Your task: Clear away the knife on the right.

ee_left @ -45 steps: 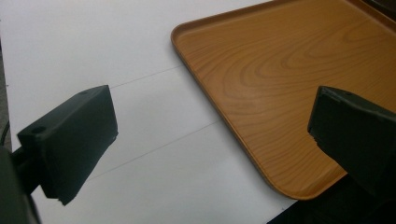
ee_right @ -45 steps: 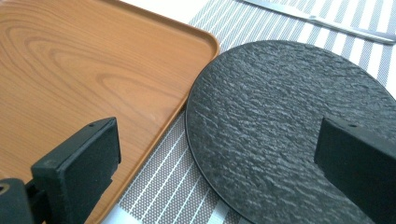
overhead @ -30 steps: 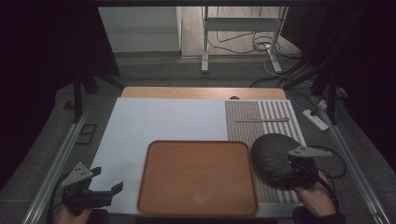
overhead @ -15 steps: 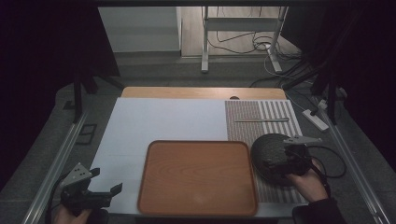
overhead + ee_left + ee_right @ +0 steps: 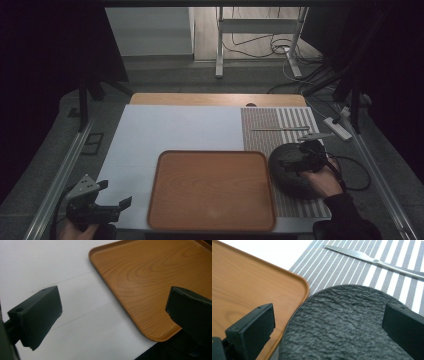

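Note:
A wooden tray (image 5: 212, 187) lies at the table's front middle, bare inside (image 5: 150, 277) (image 5: 242, 282). To its right a dark, rough-surfaced round plate (image 5: 290, 172) (image 5: 347, 325) rests on a striped grey placemat (image 5: 280, 125) (image 5: 342, 267), its left edge close to the tray's rim. My right gripper (image 5: 292, 157) (image 5: 328, 328) hovers over the plate, open, nothing between its jaws. A metal knife (image 5: 280, 129) (image 5: 372, 260) lies on the mat beyond the plate. My left gripper (image 5: 107, 197) (image 5: 112, 320) is open at the front left, above the white table surface (image 5: 50, 265) beside the tray's corner.
A bare wooden strip (image 5: 215, 99) runs along the table's far edge. Metal rails (image 5: 60, 170) flank the table. A white power strip (image 5: 337, 127) and cables lie on the floor at the right. A desk frame (image 5: 220, 50) stands beyond.
My right gripper has moved up and left from the plate's right side to above the plate. The left gripper has barely shifted.

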